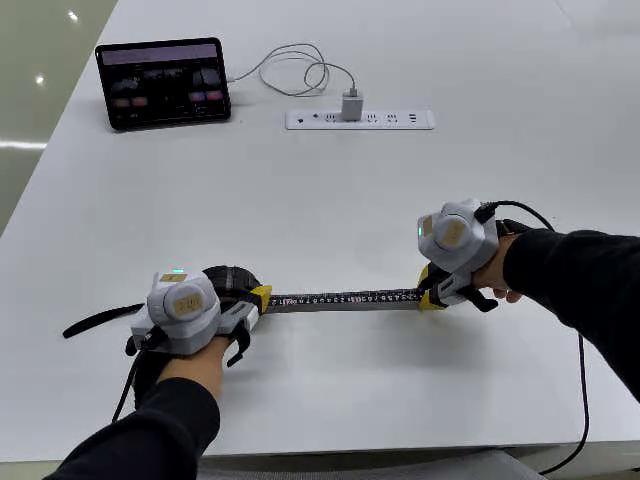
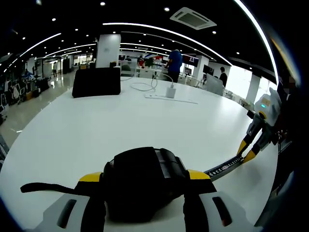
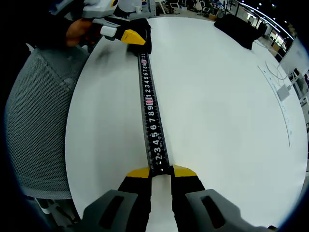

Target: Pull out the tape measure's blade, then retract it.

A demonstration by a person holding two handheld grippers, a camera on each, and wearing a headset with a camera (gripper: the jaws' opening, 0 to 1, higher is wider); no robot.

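Between the yellow-tipped jaws of the left gripper (image 2: 145, 176) sits the tape measure's case (image 2: 145, 181), a rounded black body with ribbed, rubbery-looking sides, and the jaws are pressed against its two flanks. A flat black strap (image 2: 48, 187) trails from the case out past that gripper's left jaw onto the smooth white table (image 1: 330, 200). From the case's mouth, just off the right jaw, the blade (image 3: 150, 106) runs straight and flat along the table to the right gripper (image 3: 161, 171), whose jaws pinch its free end between their yellow tips. The blade is a narrow dark band with white markings; ahead of the right gripper the numerals 2 through 9 can be read, then a red mark, and the smaller figures beyond blur towards the case.
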